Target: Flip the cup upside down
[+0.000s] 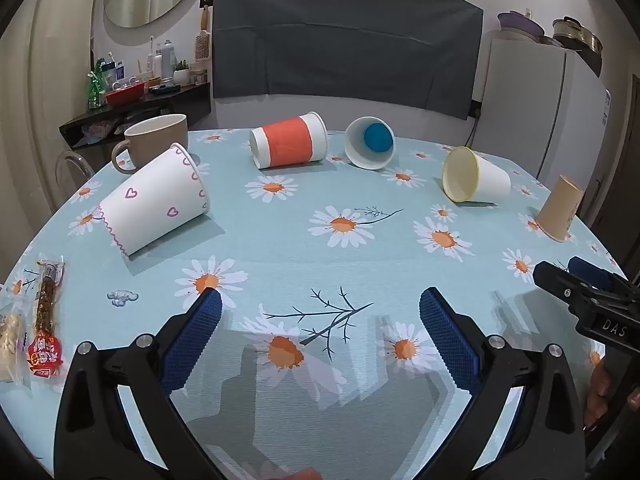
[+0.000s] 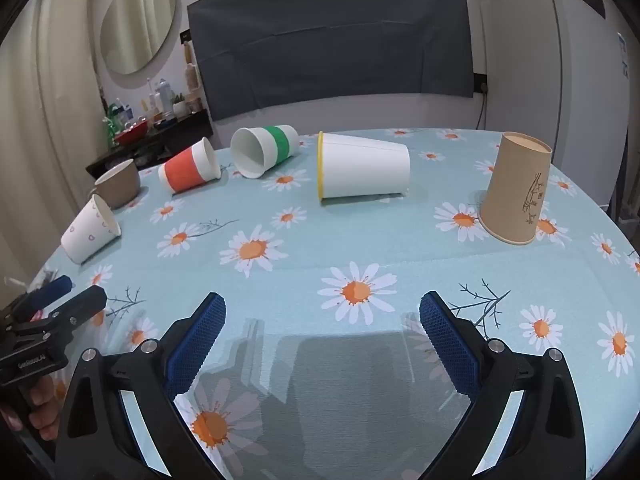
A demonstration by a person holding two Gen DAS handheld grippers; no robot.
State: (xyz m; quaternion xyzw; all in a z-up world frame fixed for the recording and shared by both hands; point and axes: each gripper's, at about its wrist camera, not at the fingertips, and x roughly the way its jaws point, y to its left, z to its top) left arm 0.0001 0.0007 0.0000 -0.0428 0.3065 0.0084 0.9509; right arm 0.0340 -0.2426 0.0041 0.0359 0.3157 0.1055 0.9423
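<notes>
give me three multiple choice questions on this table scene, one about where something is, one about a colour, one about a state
1. Where does the brown mug stand?
A. behind the heart-print cup
B. beside the kraft cup
C. between the two grippers

2. What colour is the rim of the plain white cup lying on its side?
A. red
B. yellow
C. blue

3. In what state is the kraft cup?
A. lying on its side
B. upright, mouth up
C. upside down, mouth on the table

Answers: 1 A, the mug sits at the far left edge just past the heart-print cup. 2 B, a yellow ring edges its mouth. 3 C, its wide end rests on the cloth and its closed base faces up.
</notes>
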